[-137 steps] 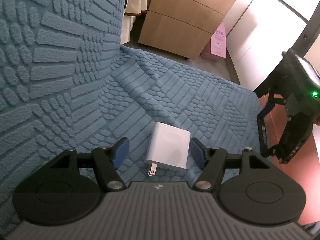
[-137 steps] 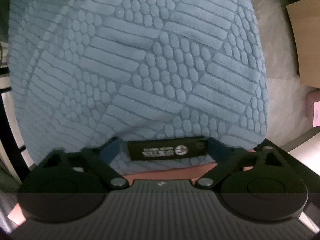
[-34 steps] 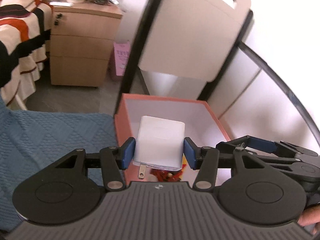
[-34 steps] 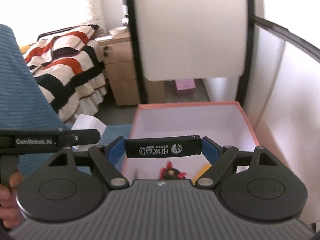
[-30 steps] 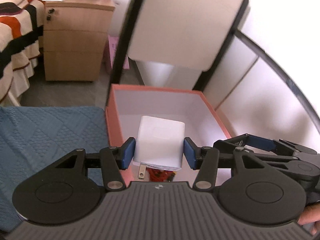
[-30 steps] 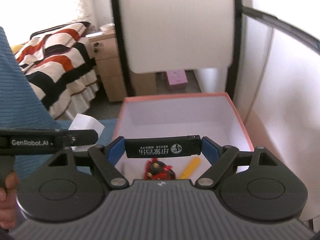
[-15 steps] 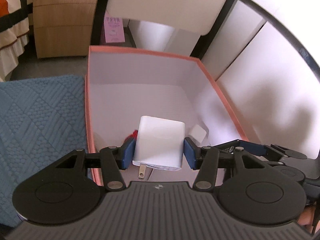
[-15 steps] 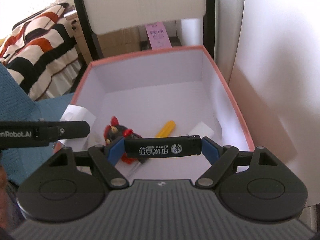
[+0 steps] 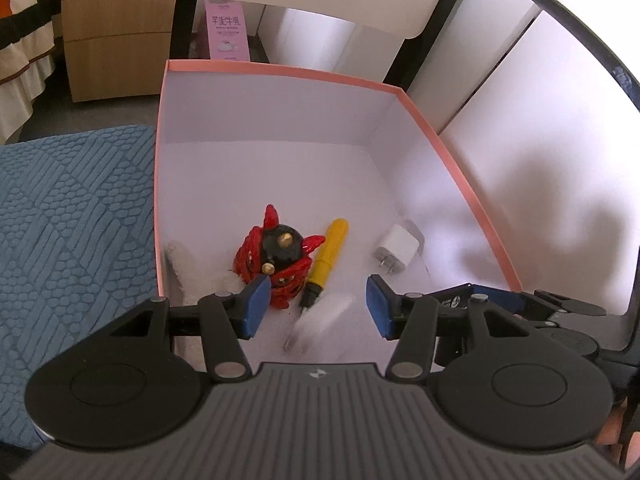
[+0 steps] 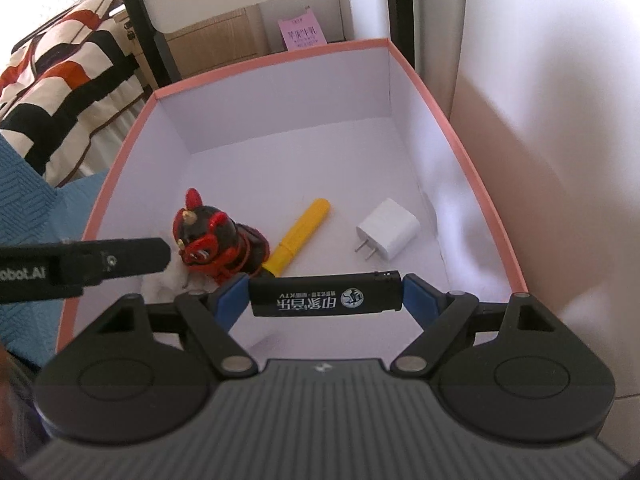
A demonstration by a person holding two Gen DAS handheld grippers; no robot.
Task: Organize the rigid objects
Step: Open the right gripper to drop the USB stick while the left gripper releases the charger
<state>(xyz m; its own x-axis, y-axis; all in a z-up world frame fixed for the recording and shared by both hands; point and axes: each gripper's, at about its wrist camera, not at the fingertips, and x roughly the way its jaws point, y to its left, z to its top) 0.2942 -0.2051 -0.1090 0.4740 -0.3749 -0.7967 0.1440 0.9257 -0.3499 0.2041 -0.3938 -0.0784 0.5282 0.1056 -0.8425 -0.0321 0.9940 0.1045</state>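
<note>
The slim black plastic lighter-shaped bar with white print (image 10: 324, 294) is clamped end to end between the blue pads of the right gripper (image 10: 326, 295). It is held above the near part of the pink-rimmed cardboard box with a white interior (image 10: 472, 168), clear of the floor of the box.

The bar is judged to be light, stiff and smooth-skinned. Being pinched at its two short ends, it could pivot or slip if the hold is eased unevenly; a grip across its flat middle would be steadier. Little harm is expected from a short drop.

Its long axis lies level and crosswise to the fingers, from one pad to the other. The ridged end is set against the pad on the right of the right wrist view, and the print is seen upside down.

The left gripper (image 9: 317, 306) is seen with its pads standing apart and pressing on nothing. A blurred white shape (image 9: 320, 316) with a metal prong at its near end is caught just below the gap; whether it is falling cannot be told.

On the floor of the box are found:
- a red and black horned figurine (image 10: 216, 240)
- a yellow pen-like tool (image 10: 300, 236), its dark tip aimed at the near wall
- a small white plug adapter (image 10: 394, 236), its prongs turned toward the near left
</note>
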